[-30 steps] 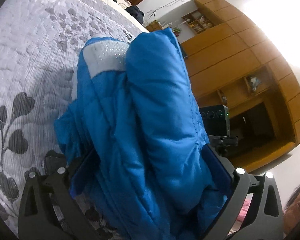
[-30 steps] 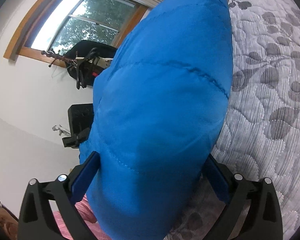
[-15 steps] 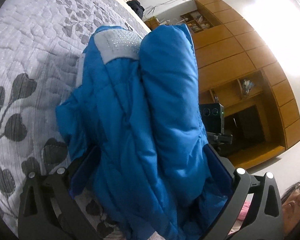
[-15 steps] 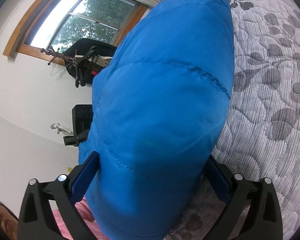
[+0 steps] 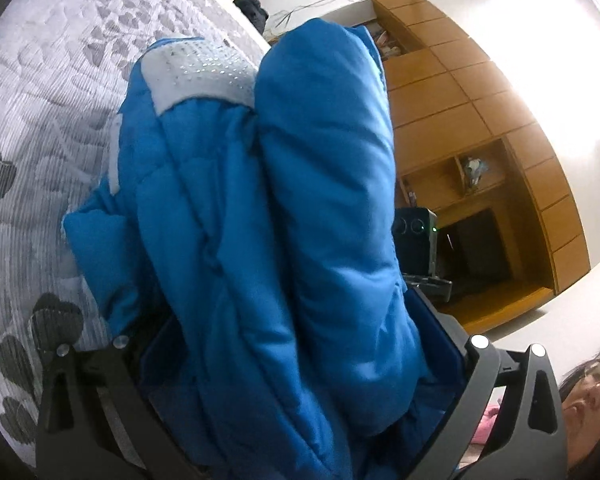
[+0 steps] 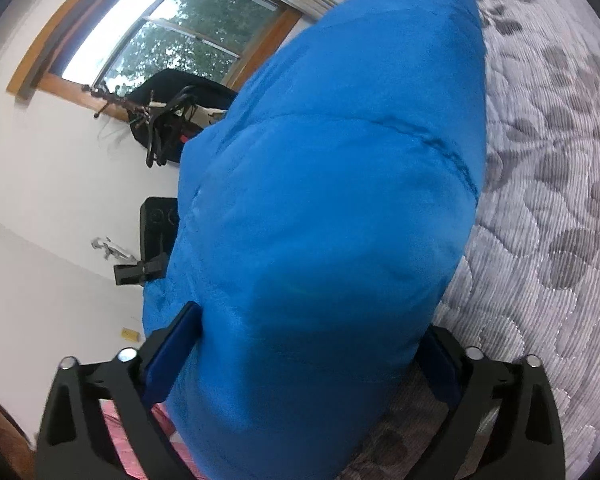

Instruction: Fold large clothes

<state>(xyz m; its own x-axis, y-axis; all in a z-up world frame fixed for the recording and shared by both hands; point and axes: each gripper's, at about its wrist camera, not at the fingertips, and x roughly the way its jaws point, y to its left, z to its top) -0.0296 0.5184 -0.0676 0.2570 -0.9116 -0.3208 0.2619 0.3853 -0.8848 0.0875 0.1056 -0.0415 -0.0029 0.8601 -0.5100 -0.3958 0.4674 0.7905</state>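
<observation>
The left gripper has its jaws spread wide, and a thick bundle of the blue padded jacket fills the gap between them, pressed against both blue pads. The right gripper stands the same way: jaws spread wide and clamped on a fat fold of the jacket, with its blue fingers against the fabric on either side.

In the left wrist view the jacket rises from the jaws as two puffy rolls side by side, with a pale grey panel dotted with small shiny specks at its far end. The garment lies on, or just over, the bed, whose grey quilted cover carries a darker leaf pattern; whether it rests fully on the cover cannot be told. In the right wrist view the same bed runs along the jacket's right edge.

Farther off, the left wrist view shows wooden wall cabinets with open shelves and a small black device with a green light. The right wrist view shows a white wall, a wood-framed window with trees outside, and dark bags on a rack below it.
</observation>
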